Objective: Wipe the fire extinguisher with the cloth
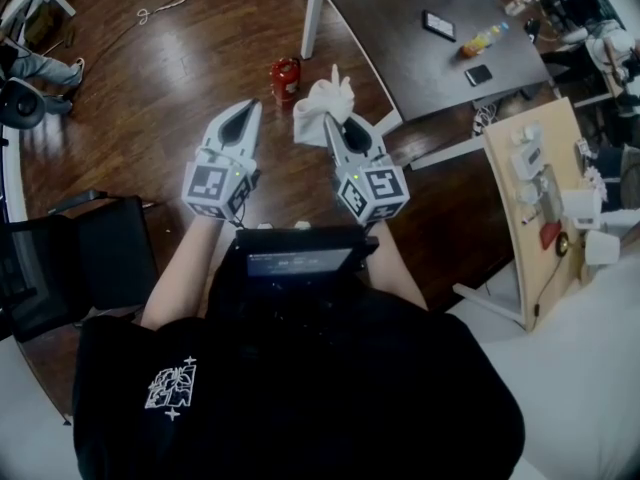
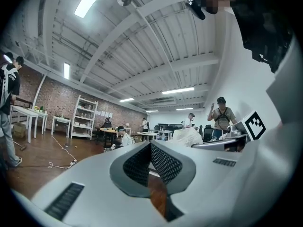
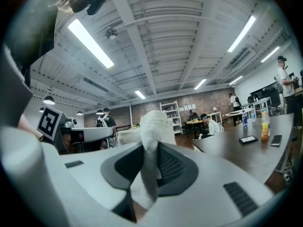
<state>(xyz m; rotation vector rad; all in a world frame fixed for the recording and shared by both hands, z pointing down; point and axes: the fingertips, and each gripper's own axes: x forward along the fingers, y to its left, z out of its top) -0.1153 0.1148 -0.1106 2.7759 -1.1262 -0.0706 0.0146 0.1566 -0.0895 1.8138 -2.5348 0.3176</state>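
Head view first. Upper centre of the frame: red fire extinguisher (image 1: 285,78), upright on the dark wooden floor (image 1: 150,88), just below the foot of a white leg (image 1: 311,18) of the tabletop (image 1: 420,58) that fills the upper right. At mid-frame, both claws side by side, pointing up the picture. Left claw (image 1: 248,110) down and to the left of the extinguisher, apart from it, pinched together with nothing in it. Right claw (image 1: 335,126) down and to the right of the extinguisher, clamped on a white cloth (image 1: 322,100) that bunches out above its tips. Cloth's left edge just beside the extinguisher in the picture; whether touching, cannot tell. Tabletop well apart from both claws.

Left gripper view next. Left claw (image 2: 150,148) at lower centre, ribbed dark pads pressed together at the tips, gripping nothing, with only a sliver of brown floor showing below the line where they meet. White bunch of the cloth (image 2: 188,136) just right of centre, beyond the claw.

Right gripper view last. Right claw (image 3: 149,160) at lower centre, closed on the cloth (image 3: 154,126): white strip pinched between the two dark pads, hanging a little below them and swelling into a rounded bunch above the tips. Dark tabletop (image 3: 246,155) stretching away at the right of the frame
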